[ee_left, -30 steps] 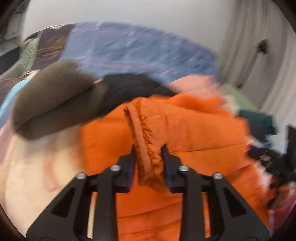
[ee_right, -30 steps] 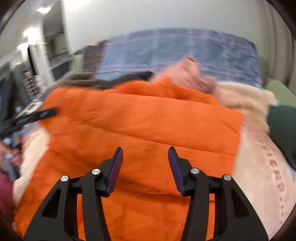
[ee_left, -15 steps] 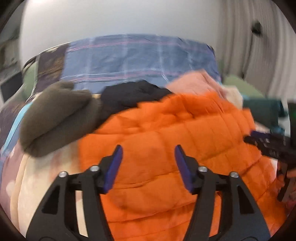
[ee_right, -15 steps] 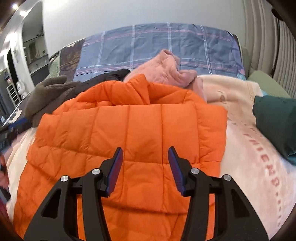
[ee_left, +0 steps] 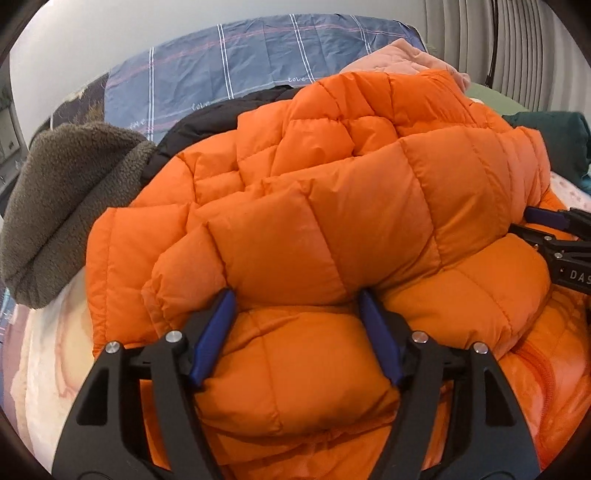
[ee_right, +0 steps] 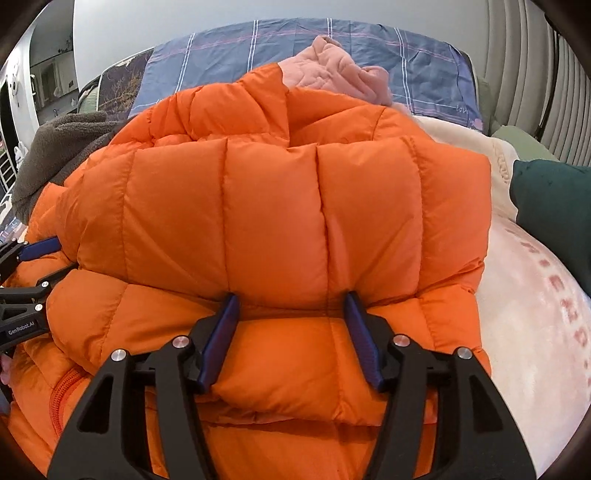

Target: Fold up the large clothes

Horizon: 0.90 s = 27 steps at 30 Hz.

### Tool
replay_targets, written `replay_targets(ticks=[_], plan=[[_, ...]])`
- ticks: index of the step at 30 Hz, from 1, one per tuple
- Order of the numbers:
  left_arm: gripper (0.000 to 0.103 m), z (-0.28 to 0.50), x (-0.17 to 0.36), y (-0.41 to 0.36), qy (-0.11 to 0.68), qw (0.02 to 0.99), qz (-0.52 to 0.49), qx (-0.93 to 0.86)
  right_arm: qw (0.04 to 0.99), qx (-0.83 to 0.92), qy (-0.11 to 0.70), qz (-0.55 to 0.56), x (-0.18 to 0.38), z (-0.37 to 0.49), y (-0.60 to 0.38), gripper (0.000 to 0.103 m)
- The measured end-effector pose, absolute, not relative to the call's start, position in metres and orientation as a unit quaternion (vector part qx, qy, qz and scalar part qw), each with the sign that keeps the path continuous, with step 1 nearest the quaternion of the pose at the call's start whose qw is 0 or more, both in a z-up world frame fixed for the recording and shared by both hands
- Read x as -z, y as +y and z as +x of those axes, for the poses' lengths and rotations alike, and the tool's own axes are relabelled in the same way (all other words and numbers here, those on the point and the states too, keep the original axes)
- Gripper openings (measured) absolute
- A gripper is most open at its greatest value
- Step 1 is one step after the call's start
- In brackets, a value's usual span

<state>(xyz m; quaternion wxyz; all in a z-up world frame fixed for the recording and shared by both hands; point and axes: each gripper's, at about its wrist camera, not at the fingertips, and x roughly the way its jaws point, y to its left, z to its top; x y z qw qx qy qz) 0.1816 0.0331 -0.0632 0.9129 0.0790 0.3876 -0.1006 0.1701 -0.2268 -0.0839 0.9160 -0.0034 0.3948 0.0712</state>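
plain pale wall (ee_left: 110, 33) behind, ribbed curtain (ee_right: 535, 74) at right.

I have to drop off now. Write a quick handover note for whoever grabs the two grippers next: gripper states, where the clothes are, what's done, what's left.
Left gripper: open, holding nothing, fingers straddling the puffy fold of the orange down jacket.
Right gripper: open, same posture on the jacket's other side.
Jacket lies on the bed, one layer folded over on top; zipper visible at the near edge.
Nearby: brown fleece, black garment, pink garment, dark green garment.
Left: finish and flatten the jacket fold, then apparently the other clothes.
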Motion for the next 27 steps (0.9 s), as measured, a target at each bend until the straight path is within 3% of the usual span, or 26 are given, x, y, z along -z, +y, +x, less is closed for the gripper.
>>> replay_targets(ticks=[2, 4, 10, 11, 14, 15, 27], plan=[[0.067, 0.18, 0.059, 0.036, 0.393, 0.911, 0.069, 0.104, 0.915, -0.073, 0.396, 0.011, 0.073, 0.165, -0.231, 0.061], [0.052, 0.176, 0.043, 0.041, 0.388, 0.913, 0.052, 0.113, 0.919, -0.067, 0.388, 0.019, 0.057, 0.163, -0.233, 0.061], [0.051, 0.198, -0.004, 0.034, 0.352, 0.925, -0.004, 0.146, 0.925, -0.093, 0.367, 0.003, 0.016, 0.192, -0.212, 0.065], [0.053, 0.203, -0.004, 0.031, 0.353, 0.924, -0.004, 0.149, 0.921, -0.089, 0.38, -0.002, 0.022, 0.204, -0.208, 0.07], [0.077, 0.223, 0.032, 0.013, 0.375, 0.919, 0.042, 0.117, 0.906, -0.079, 0.416, -0.006, 0.067, 0.235, -0.208, 0.077], [0.079, 0.227, 0.054, 0.009, 0.369, 0.92, 0.072, 0.111, 0.909, -0.085, 0.407, -0.001, 0.08, 0.236, -0.209, 0.078], [0.081, 0.235, 0.072, 0.016, 0.382, 0.915, 0.041, 0.122, 0.915, -0.072, 0.396, -0.017, 0.086, 0.232, -0.204, 0.08]])
